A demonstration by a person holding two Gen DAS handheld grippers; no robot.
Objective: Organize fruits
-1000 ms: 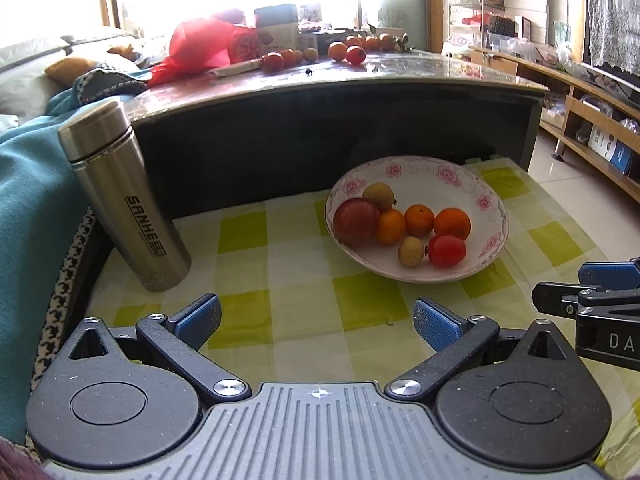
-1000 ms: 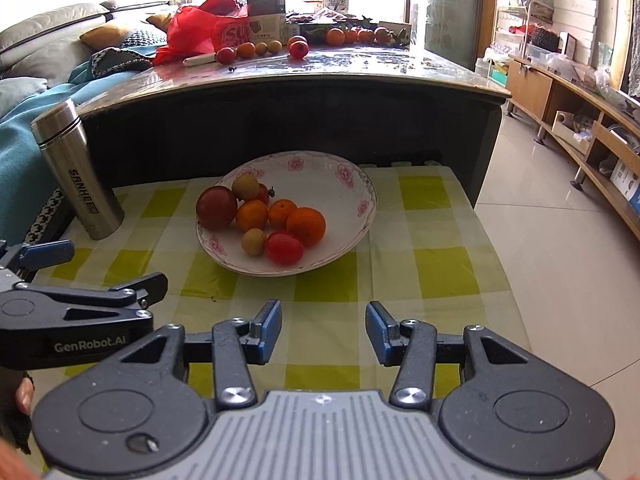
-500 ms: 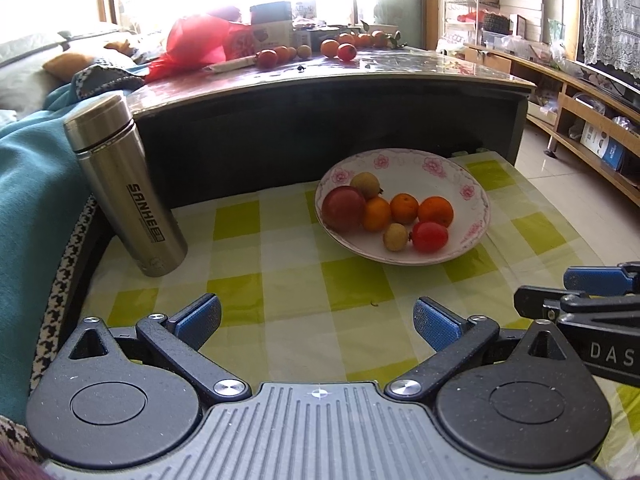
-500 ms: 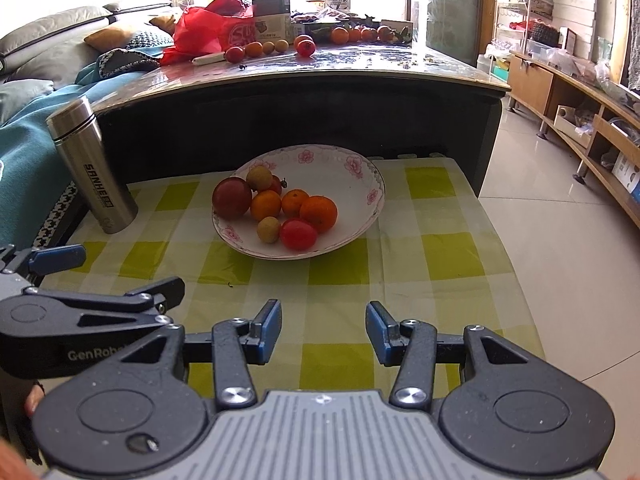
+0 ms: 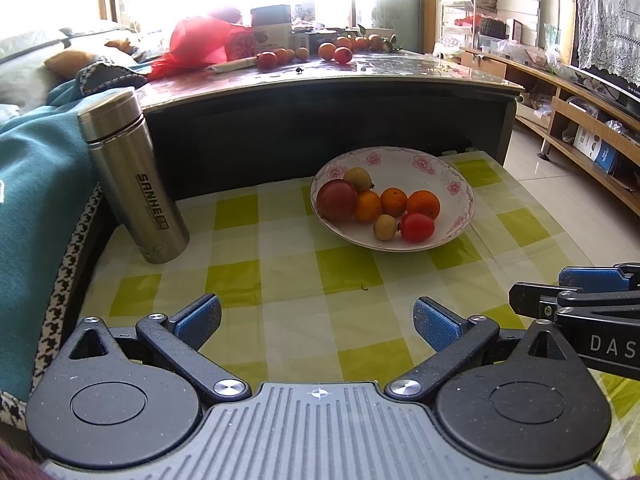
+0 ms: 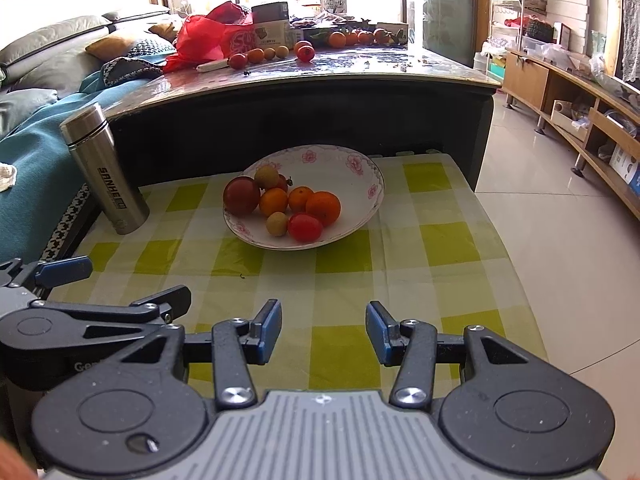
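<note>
A white floral bowl (image 5: 460,196) (image 6: 368,184) rests on the green-checked cloth and holds several fruits: a dark red apple (image 5: 336,200) (image 6: 241,195), oranges (image 5: 423,204) (image 6: 323,207), a red tomato (image 5: 417,227) (image 6: 305,227) and small yellow-brown fruits (image 6: 277,224). More fruits (image 5: 334,53) (image 6: 304,51) lie on the dark higher table behind. My left gripper (image 5: 317,316) is open and empty, well short of the bowl. My right gripper (image 6: 322,330) is also open and empty, near the cloth's front edge. Each gripper shows at the side of the other's view.
A steel flask (image 5: 132,176) (image 6: 105,168) stands left of the bowl by a teal blanket (image 5: 36,184). A red bag (image 6: 212,36) and boxes sit on the high table (image 6: 360,76). Tiled floor (image 6: 560,240) and wooden shelving (image 6: 580,96) lie to the right.
Both grippers have drawn back and risen a little, so the bowl and flask look smaller and farther. Both stay open and the fruits have not moved.
</note>
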